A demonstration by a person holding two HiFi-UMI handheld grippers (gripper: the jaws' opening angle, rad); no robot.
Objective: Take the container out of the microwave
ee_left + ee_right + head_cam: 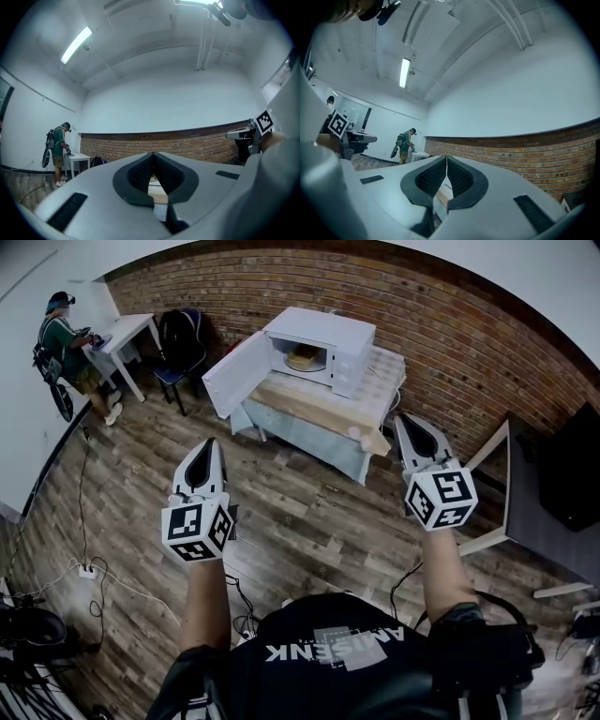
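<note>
In the head view a white microwave [323,341] stands on a cloth-covered table [319,432] against the brick wall, its door [237,374] swung open to the left. A pale yellowish container [303,357] sits inside the cavity. Both grippers hang over the wooden floor, well short of the table. My left gripper [210,446] points toward the open door, its jaws meeting at the tips with nothing between them [153,154]. My right gripper [406,421] points at the table's right end, also shut and empty [446,157].
A wooden board [314,404] lies on the table in front of the microwave. At the back left a person [64,338] stands at a small white table [127,334], beside a chair with a dark bag [183,343]. A dark desk [553,512] is at the right. Cables [89,573] trail on the floor.
</note>
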